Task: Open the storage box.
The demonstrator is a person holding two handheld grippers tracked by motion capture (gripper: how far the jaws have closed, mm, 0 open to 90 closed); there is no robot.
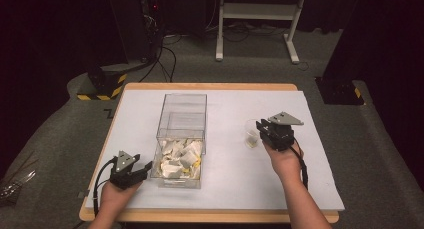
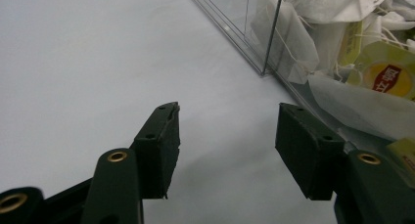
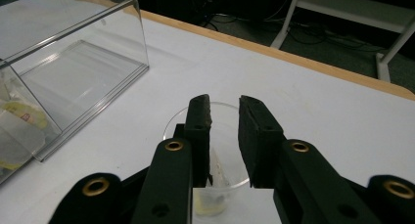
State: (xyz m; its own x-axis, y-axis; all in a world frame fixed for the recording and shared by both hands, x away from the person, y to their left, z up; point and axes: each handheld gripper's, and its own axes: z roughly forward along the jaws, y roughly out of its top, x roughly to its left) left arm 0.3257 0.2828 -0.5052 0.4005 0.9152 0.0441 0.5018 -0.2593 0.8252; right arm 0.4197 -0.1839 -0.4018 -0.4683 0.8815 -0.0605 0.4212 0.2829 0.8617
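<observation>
One tea bag looks to be in the clear plastic cup (image 3: pixel 215 150) already, at about 3 o'clock from the clear box (image 1: pixel 181 139), which holds plenty more tea bags (image 1: pixel 177 156). Right gripper (image 3: pixel 224 111) hovers over the cup, jaws slightly apart, holding nothing. Left gripper (image 2: pixel 226 131) waits open at the box's 9 o'clock side. What's in the cup is blurry, hard to tell.
</observation>
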